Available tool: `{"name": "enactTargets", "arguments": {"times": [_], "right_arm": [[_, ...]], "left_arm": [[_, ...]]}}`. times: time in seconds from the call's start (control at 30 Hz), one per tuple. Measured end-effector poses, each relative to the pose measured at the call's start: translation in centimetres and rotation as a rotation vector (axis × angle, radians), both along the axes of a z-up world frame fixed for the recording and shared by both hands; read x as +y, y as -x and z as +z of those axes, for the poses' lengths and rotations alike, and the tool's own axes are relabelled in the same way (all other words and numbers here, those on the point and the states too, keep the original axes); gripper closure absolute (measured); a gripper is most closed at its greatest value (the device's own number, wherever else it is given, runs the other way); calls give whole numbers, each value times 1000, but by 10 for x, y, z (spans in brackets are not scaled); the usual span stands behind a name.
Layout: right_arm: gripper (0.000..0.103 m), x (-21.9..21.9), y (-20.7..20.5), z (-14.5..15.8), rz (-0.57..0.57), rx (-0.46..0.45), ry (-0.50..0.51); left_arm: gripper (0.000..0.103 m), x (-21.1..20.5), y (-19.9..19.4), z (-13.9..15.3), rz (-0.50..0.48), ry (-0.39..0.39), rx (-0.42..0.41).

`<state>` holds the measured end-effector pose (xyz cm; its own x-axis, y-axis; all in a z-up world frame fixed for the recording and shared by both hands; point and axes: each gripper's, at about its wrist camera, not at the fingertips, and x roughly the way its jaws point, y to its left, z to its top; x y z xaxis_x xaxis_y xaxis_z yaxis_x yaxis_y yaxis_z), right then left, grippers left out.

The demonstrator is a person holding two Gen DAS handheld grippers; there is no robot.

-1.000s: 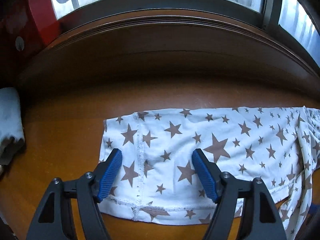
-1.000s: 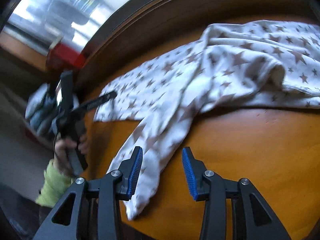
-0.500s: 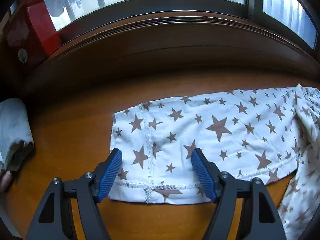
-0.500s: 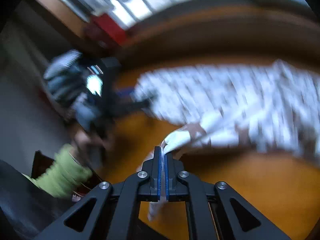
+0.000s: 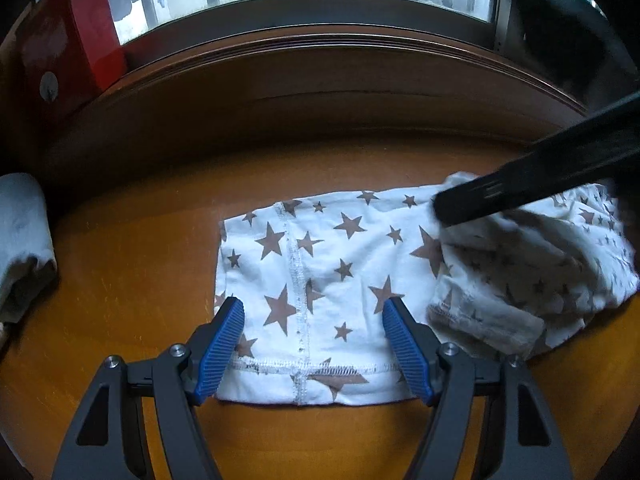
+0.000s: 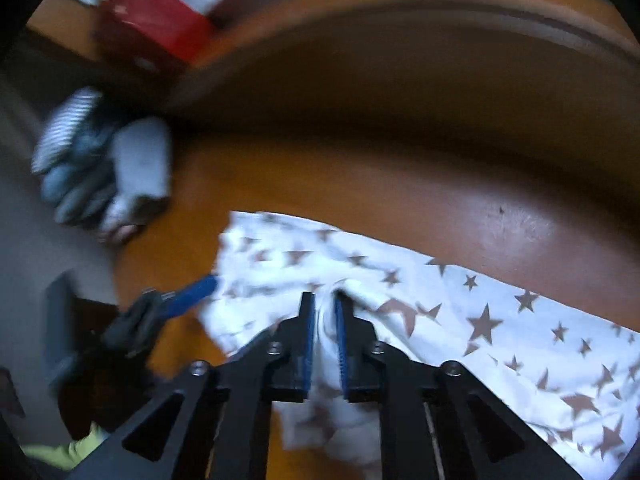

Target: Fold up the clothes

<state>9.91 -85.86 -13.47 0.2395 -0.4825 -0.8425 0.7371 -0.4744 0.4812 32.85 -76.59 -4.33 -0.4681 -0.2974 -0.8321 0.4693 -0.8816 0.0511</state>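
A: Right gripper (image 6: pixel 322 336) first: narrow gap, jaws opening, white fold of the star-print garment (image 5: pixel 320 276) bunched between the blue pads (image 6: pixel 306 344). Pads touching cloth or just clear of it?

B: Cannot tell through the blur. Left gripper (image 5: pixel 314 346): spread wide, gripping nothing, poised over the hemmed end, one pad at either side of the stitched seam (image 5: pixel 298 280)

A: Beyond the fingers?

B: Garment flat on the orange-brown table (image 5: pixel 120 280), carried end heaped to the right of the left pads; folded pale cloth (image 5: pixel 22 236) well off to their left

A: Handling?

B: Probably light, limp, thin knit: sags, wrinkles, not fragile. Best pinched at hem or corner, through both layers, then laid over slowly
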Motion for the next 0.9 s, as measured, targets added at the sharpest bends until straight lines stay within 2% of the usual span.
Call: {"name": "enactTargets", "arguments": {"times": [0.1,0.23,0.27,0.37,0.47,0.6,0.67,0.7,0.73,0.77,0.8,0.87,0.9], "right_arm": [[65,7,-5,9,-26,-30,48],[62,41,-14,42,-59,37,146],[62,53,-14,47,-75,45,162],[62,78,-16,48,-108,54,134],[61,91,-19,38,-114,95,76],[62,79,-18,21,-118,101,20],[71,78,-19,19,-107,126,11],[81,78,-20,19,-102,140,9],[92,78,-20,19,-96,155,6],[95,78,-21,20,-91,167,11],[97,79,-22,25,-90,175,29],[98,78,-23,38,-74,168,80],[98,76,-24,45,-60,160,107]], "left_arm": [[33,7,-7,9,-17,10,16],[33,27,-21,29,-93,-5,104],[33,33,-23,35,-119,-7,127],[33,-37,-36,42,-209,32,143],[33,-27,-27,31,-268,33,160],[33,-7,-14,16,-337,44,172],[33,-16,-7,6,-324,55,132],[34,-21,-3,0,-315,59,110],[41,-19,-6,-7,-292,38,89],[74,-18,-15,-11,-264,-12,86],[83,-20,-25,-13,-235,-68,88],[90,-28,-42,-13,-180,-168,107],[90,-37,-47,-9,-156,-208,130]]}}
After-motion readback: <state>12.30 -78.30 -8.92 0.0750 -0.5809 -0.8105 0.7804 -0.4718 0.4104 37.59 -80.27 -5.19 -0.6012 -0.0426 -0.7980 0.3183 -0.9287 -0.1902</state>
